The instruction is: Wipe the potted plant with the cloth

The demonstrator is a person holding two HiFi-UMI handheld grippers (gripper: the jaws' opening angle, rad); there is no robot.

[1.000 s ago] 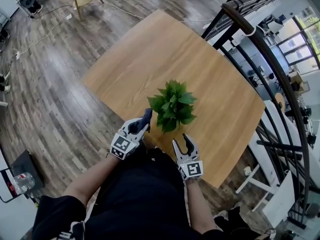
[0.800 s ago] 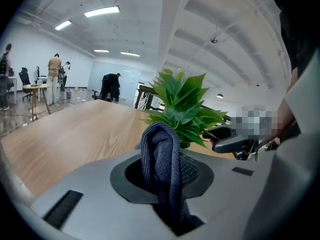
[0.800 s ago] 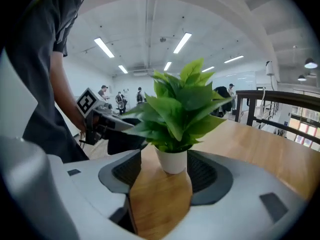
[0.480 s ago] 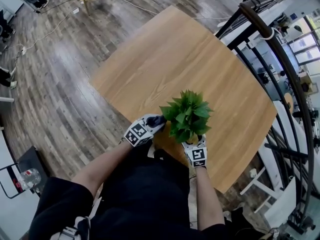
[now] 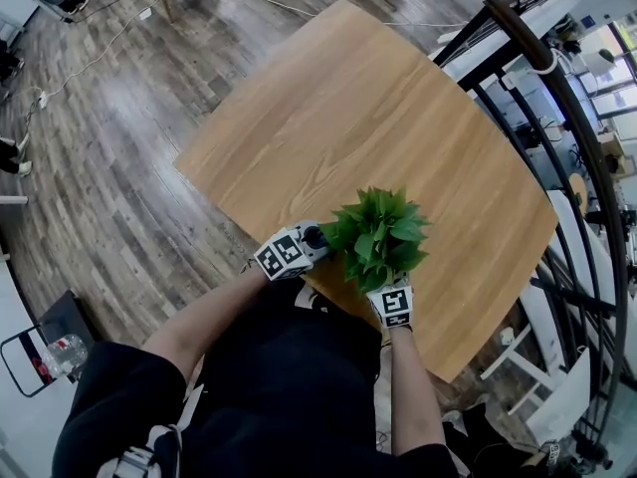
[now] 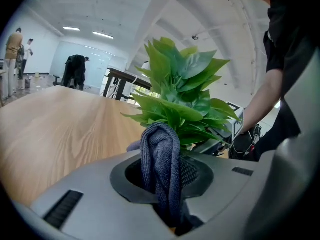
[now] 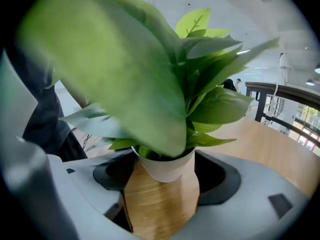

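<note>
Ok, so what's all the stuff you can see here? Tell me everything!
light brown wooden table: one, light brown, middle of the head view
leafy green potted plant: one, green, at the table's near edge
round white pot: one, white, under the leaves, on the table
dark grey-blue knitted cloth: one, dark grey-blue, right beside the leaves
black metal railing: one, black with a brown handrail, right of the table
grey-brown plank floor: one, grey-brown, around the table
left gripper: one, grey, shut on the cloth
right gripper: one, grey, jaws opening, the pot between them
</note>
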